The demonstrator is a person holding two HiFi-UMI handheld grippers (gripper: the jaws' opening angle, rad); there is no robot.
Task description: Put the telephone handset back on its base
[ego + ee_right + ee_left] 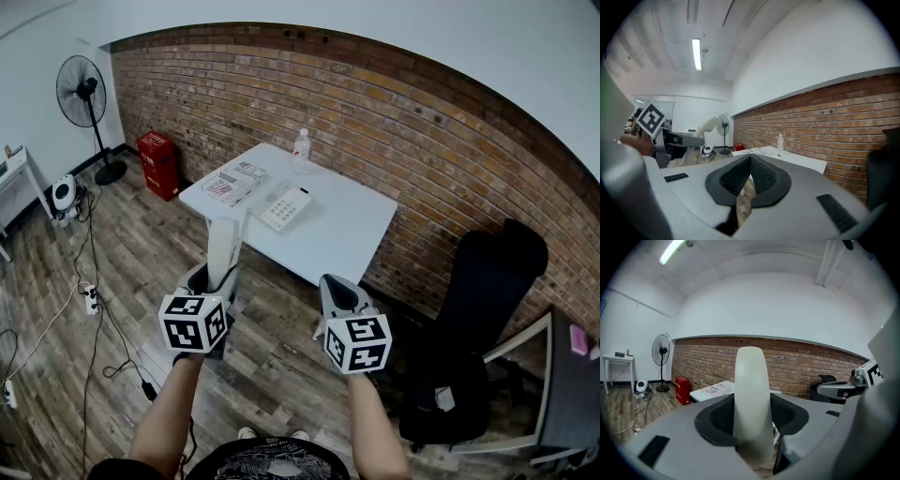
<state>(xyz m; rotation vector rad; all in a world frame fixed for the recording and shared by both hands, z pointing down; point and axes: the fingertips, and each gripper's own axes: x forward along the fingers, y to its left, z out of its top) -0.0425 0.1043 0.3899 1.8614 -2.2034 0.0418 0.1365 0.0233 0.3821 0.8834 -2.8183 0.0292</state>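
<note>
Left gripper [210, 279] holds handset [223, 246] upright — right gripper [339, 289] alongside, jaws together.

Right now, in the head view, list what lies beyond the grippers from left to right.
Left to right: standing fan → red cabinet → papers → telephone base → black office chair.

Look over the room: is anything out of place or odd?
Yes. The handset is off its base: the left gripper holds it out over the floor, apart from the table, where the base sits without it.
</note>
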